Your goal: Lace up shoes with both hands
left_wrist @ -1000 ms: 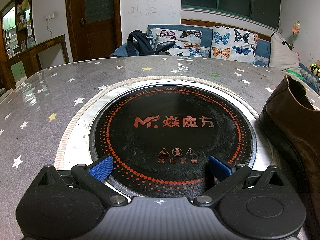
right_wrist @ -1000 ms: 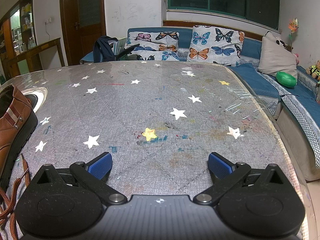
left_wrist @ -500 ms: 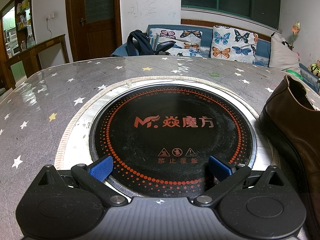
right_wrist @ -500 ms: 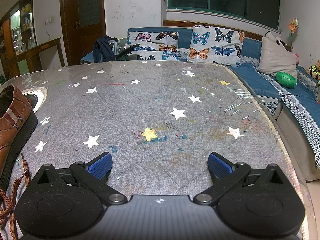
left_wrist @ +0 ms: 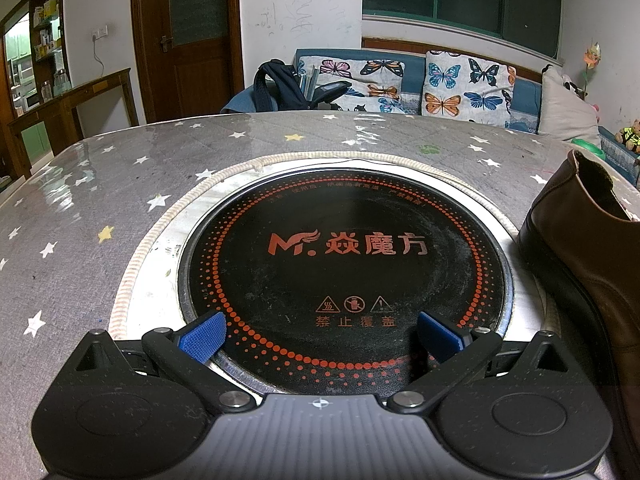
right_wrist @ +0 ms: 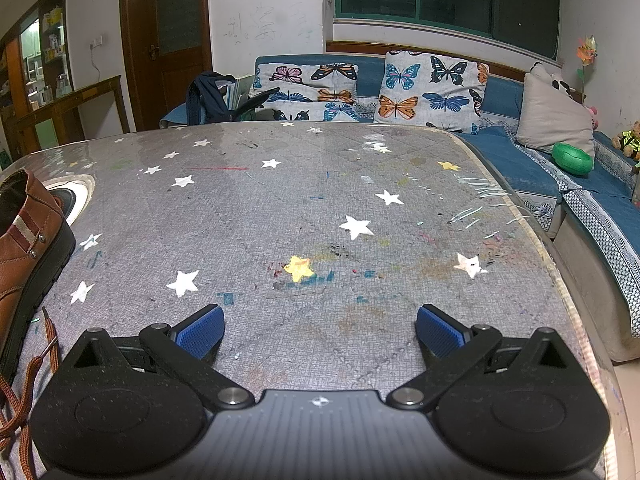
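- The left gripper has its jaws spread wide with nothing between them; its blue pads hang over the near rim of the round induction cooktop set into the table.
- The right gripper is likewise wide apart and empty, poised over bare star-printed tablecloth.
- The brown leather shoe stands between the two grippers: at the right edge of the left wrist view, and at the left edge of the right wrist view, where its heel collar and dark sole show.
- The brown laces lie loose on the cloth beside the sole, at the lower left of the right wrist view; lacing looks not yet begun.
- Risk: both grippers point past the shoe, so each must swing inward; a blind swing could knock the shoe or slide it across the slick cover.
- Risk: the laces lie flat on the cloth, so a shallow pinch could scrape fabric and miss the cord, or catch only one strand.
- Risk: a tug on a lace with the shoe unheld would likely drag the shoe instead of tightening.
- Against the frames a second and half a second earlier, nothing visibly differs: same jaw spread, same framing, shoe and laces in the same spots.
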`<action>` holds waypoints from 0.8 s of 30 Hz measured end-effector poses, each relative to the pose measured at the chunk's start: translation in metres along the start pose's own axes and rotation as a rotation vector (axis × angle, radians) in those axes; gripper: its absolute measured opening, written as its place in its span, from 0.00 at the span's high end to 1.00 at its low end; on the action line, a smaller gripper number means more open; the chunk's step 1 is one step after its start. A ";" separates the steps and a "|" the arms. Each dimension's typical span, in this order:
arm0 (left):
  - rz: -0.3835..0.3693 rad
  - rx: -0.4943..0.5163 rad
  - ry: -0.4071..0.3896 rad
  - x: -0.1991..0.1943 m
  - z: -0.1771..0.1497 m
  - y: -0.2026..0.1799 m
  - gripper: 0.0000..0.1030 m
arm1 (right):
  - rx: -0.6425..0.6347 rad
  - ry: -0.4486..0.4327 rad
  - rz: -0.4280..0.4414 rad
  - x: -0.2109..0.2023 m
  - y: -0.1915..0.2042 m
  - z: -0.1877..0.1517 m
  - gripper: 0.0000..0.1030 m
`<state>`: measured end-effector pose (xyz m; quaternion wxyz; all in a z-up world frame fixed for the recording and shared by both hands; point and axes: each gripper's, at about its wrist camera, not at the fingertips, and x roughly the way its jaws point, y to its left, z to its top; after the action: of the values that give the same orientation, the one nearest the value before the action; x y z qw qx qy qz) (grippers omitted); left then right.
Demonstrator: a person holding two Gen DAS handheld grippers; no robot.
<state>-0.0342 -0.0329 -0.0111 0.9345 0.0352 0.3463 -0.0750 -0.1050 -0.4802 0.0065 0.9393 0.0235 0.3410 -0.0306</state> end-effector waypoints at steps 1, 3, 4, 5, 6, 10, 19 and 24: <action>0.000 0.000 0.000 0.000 0.000 0.000 0.00 | 0.000 0.000 0.000 0.000 0.000 0.000 0.00; 0.001 0.000 0.001 0.000 0.000 0.000 0.00 | 0.000 0.000 0.000 0.000 0.000 0.000 0.00; 0.001 0.000 0.001 0.000 0.000 0.000 0.00 | 0.000 0.000 0.000 0.000 0.000 0.000 0.00; 0.001 0.000 0.002 0.000 0.000 0.000 0.00 | 0.000 0.000 0.000 0.000 0.000 0.000 0.00; 0.001 0.000 0.002 0.000 0.000 0.000 0.00 | 0.000 0.000 0.000 0.000 0.000 0.000 0.00; 0.007 -0.008 0.006 -0.003 -0.002 -0.004 0.00 | 0.000 0.000 0.000 0.000 0.000 0.000 0.00; 0.023 -0.015 0.006 -0.013 -0.010 -0.022 0.00 | 0.000 0.000 0.000 0.000 0.000 0.000 0.00; 0.066 -0.047 0.006 -0.016 -0.012 -0.027 0.00 | 0.000 0.000 0.000 0.000 0.000 0.000 0.00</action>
<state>-0.0581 -0.0561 -0.0103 0.9359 0.0249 0.3496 -0.0357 -0.1049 -0.4802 0.0063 0.9392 0.0232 0.3411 -0.0306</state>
